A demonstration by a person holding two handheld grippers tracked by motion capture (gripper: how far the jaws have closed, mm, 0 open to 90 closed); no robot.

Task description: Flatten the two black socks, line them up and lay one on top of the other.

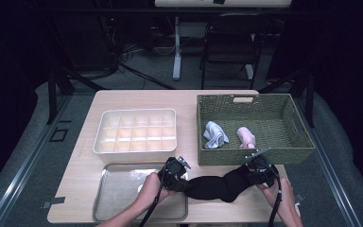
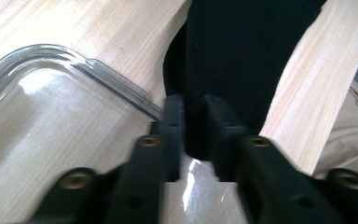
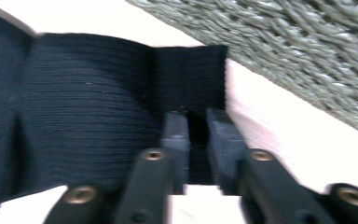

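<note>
While stretched in front of the basket (image 1: 283,153), the black cloth (image 1: 215,187) is pinched at both ends: left gripper (image 2: 193,135), right gripper (image 3: 197,140), jaws nearly closed.

The sock (image 1: 215,187) is plain black with a fine ribbed knit — the darkest thing on the pale, wood-grained bench (image 1: 137,99). Behind the sock stands an olive-green woven basket (image 1: 302,142), holding a light blue-grey cloth (image 1: 215,134) and a pink roll (image 1: 246,136). Left of the basket sits a cream-white divided box (image 1: 134,151); before it, a clear tray (image 1: 105,198) — glossy, colourless.
</note>
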